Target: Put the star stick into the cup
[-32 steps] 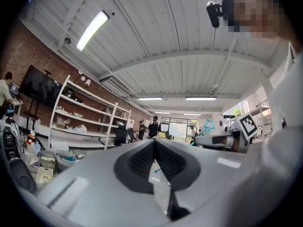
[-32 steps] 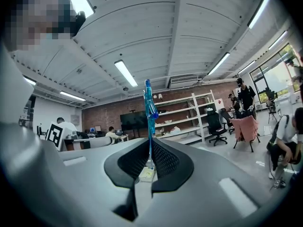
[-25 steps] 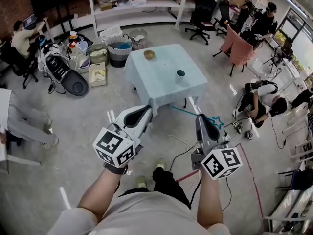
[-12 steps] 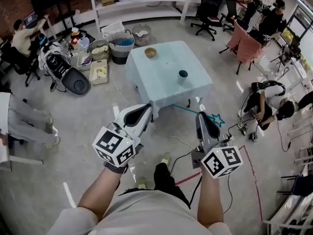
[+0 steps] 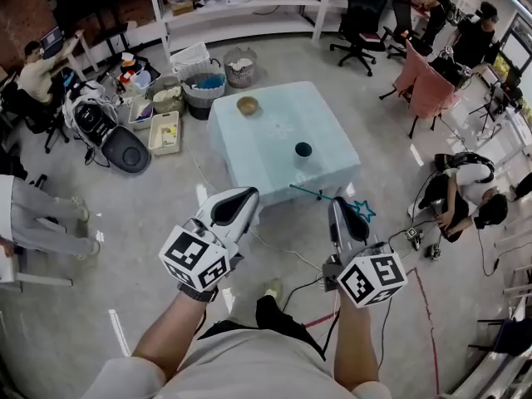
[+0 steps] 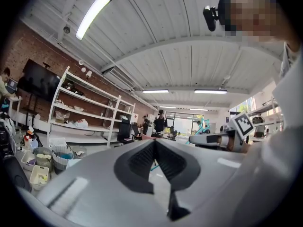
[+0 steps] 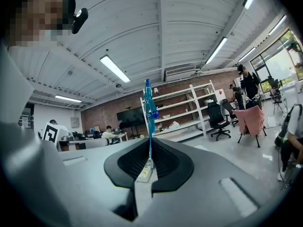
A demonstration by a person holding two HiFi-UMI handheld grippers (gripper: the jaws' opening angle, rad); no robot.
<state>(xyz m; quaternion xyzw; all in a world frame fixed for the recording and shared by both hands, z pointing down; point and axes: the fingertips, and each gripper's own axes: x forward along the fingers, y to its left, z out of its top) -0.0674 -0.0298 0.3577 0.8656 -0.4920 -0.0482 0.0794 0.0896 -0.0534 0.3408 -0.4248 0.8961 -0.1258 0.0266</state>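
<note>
A dark cup (image 5: 303,150) stands on a table with a pale blue cloth (image 5: 274,152), out ahead of me on the floor. My right gripper (image 5: 338,204) is shut on the teal star stick (image 5: 362,210), well short of the table; the thin stick crosses the jaws and its star end sits to the right. In the right gripper view the stick (image 7: 149,112) rises straight up from the closed jaws (image 7: 147,167). My left gripper (image 5: 246,195) is held beside it, shut with nothing in it (image 6: 154,143).
A brown bowl (image 5: 247,105) sits at the table's far side. Baskets and bins (image 5: 204,86) and white shelves (image 5: 241,7) lie behind it. Office chairs (image 5: 362,23) and seated people (image 5: 465,194) are to the right. Cables (image 5: 283,231) run over the floor.
The table and cup have drawn a little nearer and lower in the head view as I step forward. Both grippers keep their pose, the right still holding the stick.
</note>
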